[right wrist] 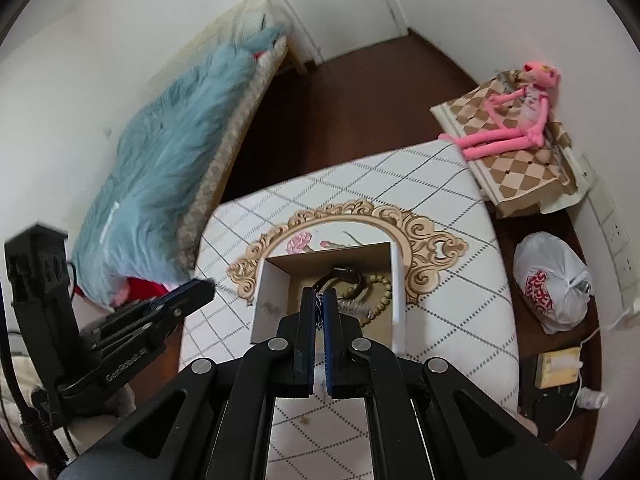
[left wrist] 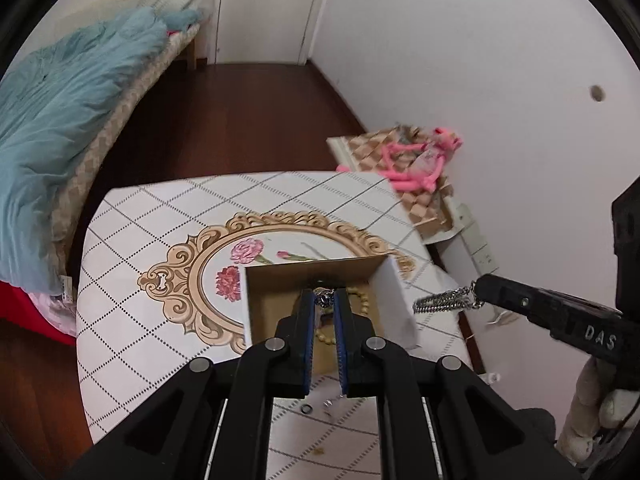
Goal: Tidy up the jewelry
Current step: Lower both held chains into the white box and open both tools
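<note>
An open cardboard box (left wrist: pixel 260 304) stands on the round patterned table (left wrist: pixel 160 240); it also shows in the right wrist view (right wrist: pixel 272 292). A cream bead bracelet (left wrist: pixel 362 298) lies inside, with dark bangles (right wrist: pixel 340 276) beside it. My left gripper (left wrist: pixel 325 298) is shut on a silver ring with a dark stone (left wrist: pixel 324 298), held above the box. My right gripper (right wrist: pixel 319 300) is shut on a silver chain (left wrist: pixel 444 300) that hangs right of the box; only a little of the chain (right wrist: pixel 319 312) shows between its fingers.
A small black ring (left wrist: pixel 307 409) and bits of metal lie on the table near me. A bed with a blue blanket (left wrist: pixel 60 120) is on the left. A pink plush toy (right wrist: pixel 516 120) lies on a checkered box. A white plastic bag (right wrist: pixel 554 280) sits on the floor right.
</note>
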Demonstrator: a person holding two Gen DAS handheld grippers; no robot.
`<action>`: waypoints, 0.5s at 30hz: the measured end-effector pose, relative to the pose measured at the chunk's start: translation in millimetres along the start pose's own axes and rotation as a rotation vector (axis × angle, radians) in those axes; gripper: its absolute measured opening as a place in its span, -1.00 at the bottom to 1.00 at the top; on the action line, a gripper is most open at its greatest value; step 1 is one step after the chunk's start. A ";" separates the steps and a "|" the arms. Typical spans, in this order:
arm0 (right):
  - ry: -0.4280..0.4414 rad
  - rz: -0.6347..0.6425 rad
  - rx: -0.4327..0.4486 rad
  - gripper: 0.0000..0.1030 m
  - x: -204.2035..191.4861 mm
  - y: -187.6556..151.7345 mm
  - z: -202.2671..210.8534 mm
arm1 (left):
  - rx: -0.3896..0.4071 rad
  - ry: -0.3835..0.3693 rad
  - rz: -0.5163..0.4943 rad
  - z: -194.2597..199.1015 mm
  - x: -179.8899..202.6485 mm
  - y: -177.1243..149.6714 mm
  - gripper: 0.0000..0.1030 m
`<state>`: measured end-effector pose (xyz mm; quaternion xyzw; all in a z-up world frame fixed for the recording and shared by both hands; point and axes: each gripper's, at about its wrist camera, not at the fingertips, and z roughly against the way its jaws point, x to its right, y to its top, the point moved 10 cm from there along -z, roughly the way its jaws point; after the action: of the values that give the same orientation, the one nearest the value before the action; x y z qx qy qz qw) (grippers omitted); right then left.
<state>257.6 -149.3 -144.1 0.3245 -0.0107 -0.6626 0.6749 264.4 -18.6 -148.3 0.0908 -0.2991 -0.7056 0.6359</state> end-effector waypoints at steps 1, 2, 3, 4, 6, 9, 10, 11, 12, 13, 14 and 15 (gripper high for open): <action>-0.008 0.000 -0.013 -0.93 1.6 3.0 -8.1 | -0.016 0.004 0.000 -8.2 -3.7 1.4 -0.87; -0.021 0.007 -0.033 -0.93 2.9 5.2 -18.8 | -0.035 0.014 -0.001 -17.9 -7.8 2.1 -0.87; -0.032 0.007 -0.045 -0.93 5.6 6.9 -27.0 | -0.051 0.018 -0.001 -25.2 -10.2 1.5 -0.86; -0.046 0.008 -0.064 -0.93 8.7 8.9 -38.4 | -0.068 0.021 0.000 -32.9 -12.1 1.0 -0.86; -0.071 0.011 -0.082 -0.93 12.2 9.8 -51.7 | -0.102 0.040 -0.001 -49.4 -18.5 -1.0 -0.86; -0.113 0.026 -0.107 -0.93 18.8 15.8 -71.1 | -0.132 0.067 0.016 -64.3 -25.9 -1.4 -0.84; -0.127 0.033 -0.111 -0.93 20.8 17.8 -75.0 | -0.143 0.076 0.022 -68.4 -28.6 -1.1 -0.82; -0.135 0.038 -0.115 -0.93 22.1 19.0 -78.1 | -0.153 0.092 0.031 -70.6 -31.0 -0.9 -0.78; -0.142 0.047 -0.127 -0.93 23.3 18.8 -82.9 | -0.161 0.111 0.039 -72.4 -34.0 -0.2 -0.77; -0.149 0.052 -0.143 -0.93 25.0 17.5 -87.2 | -0.164 0.124 0.042 -73.4 -36.6 1.0 -0.75; -0.154 0.050 -0.152 -0.93 27.3 16.2 -90.3 | -0.161 0.143 0.043 -72.9 -39.3 1.7 -0.64; -0.161 0.056 -0.182 -0.93 29.8 11.2 -95.5 | -0.158 0.160 0.046 -71.6 -41.6 2.1 -0.52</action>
<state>313.6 -136.7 -226.8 0.2073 -0.0135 -0.6657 0.7168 309.8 -1.0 -215.3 0.0894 -0.1929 -0.7028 0.6789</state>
